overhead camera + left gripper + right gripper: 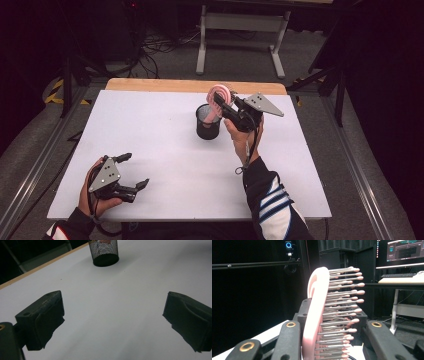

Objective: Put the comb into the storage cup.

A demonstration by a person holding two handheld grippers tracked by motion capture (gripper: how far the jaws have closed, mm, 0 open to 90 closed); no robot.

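A pink hairbrush [219,95] stands upright with its handle down in a black mesh cup [207,121] near the table's far middle. My right gripper [226,106] is shut on the brush just above the cup's rim. In the right gripper view the brush head [318,315] and its ball-tipped bristles rise between my black jaws. My left gripper [134,170] rests open on the white table [165,165] at the near left, nothing between its jaws. The left gripper view has the mesh cup [104,252] far ahead, with the gripper [113,322] wide open over bare table.
A wooden strip [195,85] runs along the table's far edge. Beyond it stand a grey table frame [240,30] and loose cables on the floor. Metal rails [35,165] flank both sides of the table. A desk with a monitor [404,250] lies in the dark background.
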